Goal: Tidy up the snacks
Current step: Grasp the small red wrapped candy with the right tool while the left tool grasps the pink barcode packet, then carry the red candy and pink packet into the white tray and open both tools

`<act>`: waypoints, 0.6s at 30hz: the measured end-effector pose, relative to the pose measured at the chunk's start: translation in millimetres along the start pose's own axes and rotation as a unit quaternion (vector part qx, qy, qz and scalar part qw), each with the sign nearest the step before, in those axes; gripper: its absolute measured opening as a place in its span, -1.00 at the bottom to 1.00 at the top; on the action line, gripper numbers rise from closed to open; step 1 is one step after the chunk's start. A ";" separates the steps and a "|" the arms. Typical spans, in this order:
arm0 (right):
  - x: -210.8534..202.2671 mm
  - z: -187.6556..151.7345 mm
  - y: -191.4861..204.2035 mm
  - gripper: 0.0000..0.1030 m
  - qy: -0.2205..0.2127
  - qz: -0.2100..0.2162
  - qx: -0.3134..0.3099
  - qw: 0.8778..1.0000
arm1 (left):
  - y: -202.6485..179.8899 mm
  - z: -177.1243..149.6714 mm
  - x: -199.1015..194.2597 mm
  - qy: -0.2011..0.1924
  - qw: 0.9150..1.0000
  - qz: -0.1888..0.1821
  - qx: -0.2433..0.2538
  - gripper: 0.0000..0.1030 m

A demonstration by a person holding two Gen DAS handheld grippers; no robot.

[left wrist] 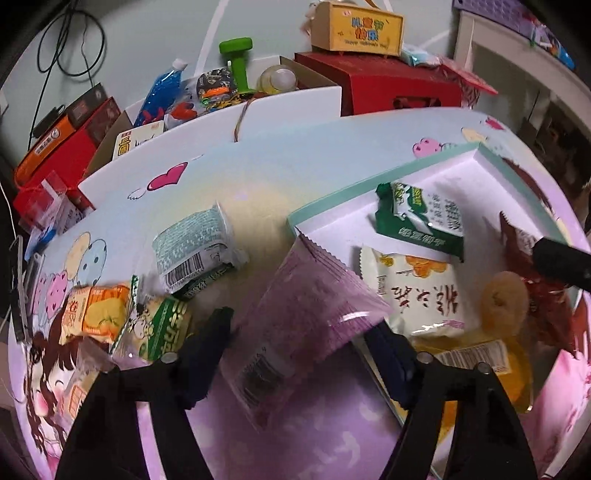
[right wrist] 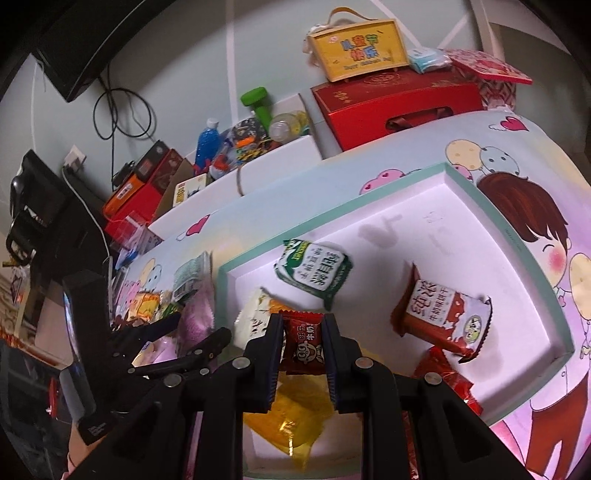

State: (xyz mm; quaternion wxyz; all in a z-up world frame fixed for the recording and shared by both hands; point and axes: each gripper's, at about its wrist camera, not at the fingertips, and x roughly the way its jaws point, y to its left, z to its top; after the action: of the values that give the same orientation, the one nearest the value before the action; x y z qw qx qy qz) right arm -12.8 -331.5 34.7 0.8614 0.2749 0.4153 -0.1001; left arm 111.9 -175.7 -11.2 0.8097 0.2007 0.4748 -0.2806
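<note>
A purple packet [left wrist: 314, 314] lies on the cartoon-print table, overlapping the near-left corner of the white tray with a teal rim [left wrist: 332, 199]. My left gripper [left wrist: 303, 339] straddles it, open, fingers close to its sides without clearly pressing. My right gripper [right wrist: 303, 332] is shut on a small red candy packet [right wrist: 303, 347], held above the tray's [right wrist: 332, 218] near end. Inside the tray lie a green-white packet [right wrist: 314, 273], a white-orange packet [right wrist: 255, 317], a red-brown biscuit packet [right wrist: 443, 317] and a yellow packet [right wrist: 295, 417]. A right finger [left wrist: 554, 258] shows at the edge.
Loose snacks lie left of the tray: a teal-white packet [left wrist: 195, 247], an orange packet [left wrist: 96, 310] and a green-white packet [left wrist: 162, 328]. Behind the table stand red boxes [left wrist: 399, 81], a yellow box [left wrist: 362, 29], a green dumbbell [left wrist: 236, 55] and a blue bottle [left wrist: 162, 88].
</note>
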 end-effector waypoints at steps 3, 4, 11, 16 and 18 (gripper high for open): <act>0.5 1.5 -6.7 -0.56 -0.001 -0.003 0.009 1.000 | 1.6 0.2 0.0 -0.005 1.000 -0.003 -0.001 0.20; 0.6 1.9 -8.7 -0.56 -0.001 -0.005 0.011 1.000 | 2.7 0.7 -1.5 -0.007 1.000 -0.005 -0.002 0.18; -3.3 4.9 -20.6 -0.56 -0.009 -0.006 0.027 1.000 | 3.2 4.4 -14.0 -0.019 1.000 -0.004 -0.006 0.01; -8.0 9.0 -36.9 -0.56 -0.021 -0.013 0.046 0.999 | -2.8 13.6 -38.4 -0.047 0.999 -0.024 -0.010 0.00; -10.2 10.8 -48.4 -0.56 -0.027 -0.019 0.060 0.998 | -15.0 19.7 -44.9 -0.054 0.998 -0.037 0.001 0.00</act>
State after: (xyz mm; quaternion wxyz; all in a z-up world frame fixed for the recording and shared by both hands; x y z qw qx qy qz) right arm -31.5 -378.2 29.1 0.8522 0.3157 0.3899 -0.1486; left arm 97.5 -186.9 36.8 0.8232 0.1681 0.4369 -0.3214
